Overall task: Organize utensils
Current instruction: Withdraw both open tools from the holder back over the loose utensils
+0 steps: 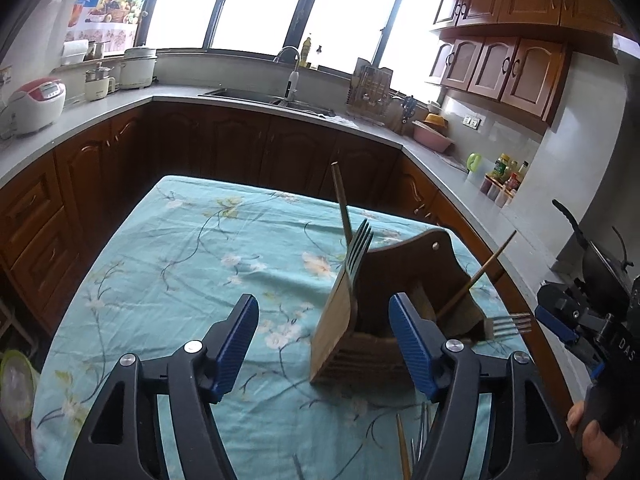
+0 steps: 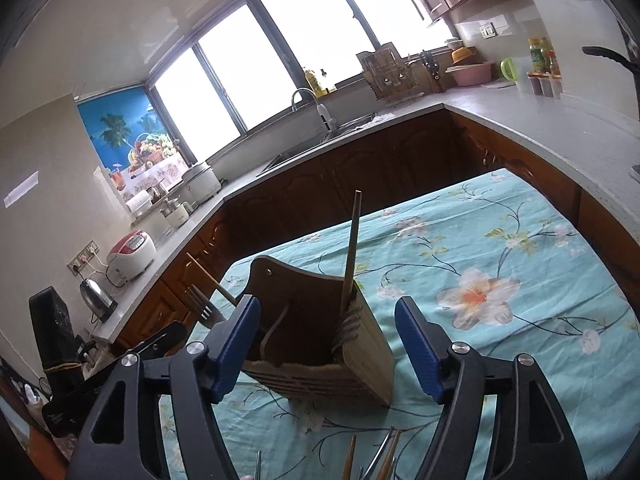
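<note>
The wooden utensil holder (image 1: 384, 320) stands on the worktop (image 1: 180, 248), which is covered by a teal floral tablecloth (image 2: 500, 264). The holder is a slatted box with a tall curved back panel that has a small hanging hole near its top.

Contents of the holder: one fork (image 1: 358, 256) stands tines-up at the left front corner as seen from the left wrist view, with a wooden chopstick (image 1: 341, 204) rising behind it and leaning slightly. A second chopstick (image 1: 476, 276) leans outward from the opposite side. A second fork (image 1: 510, 325) projects nearly level past that same side, tines pointing away from the holder. In the right wrist view this fork (image 2: 202, 306) and the leaning chopstick (image 2: 212, 280) show at the holder's (image 2: 320, 332) left edge.

Loose utensils (image 1: 412, 440) lie on the cloth in front of the holder, at the lower edge of both views; they are partly cut off, and their types cannot be fully told, though wooden sticks and metal handles show.

The left gripper (image 1: 324, 344) hangs above the cloth with jaws spread wide, grasping nothing. The right gripper (image 2: 328, 344) is likewise spread wide and empty, its fingers flanking the holder in view without visible contact.

A kitchen counter with a sink (image 1: 276, 98) runs behind the worktop.
</note>
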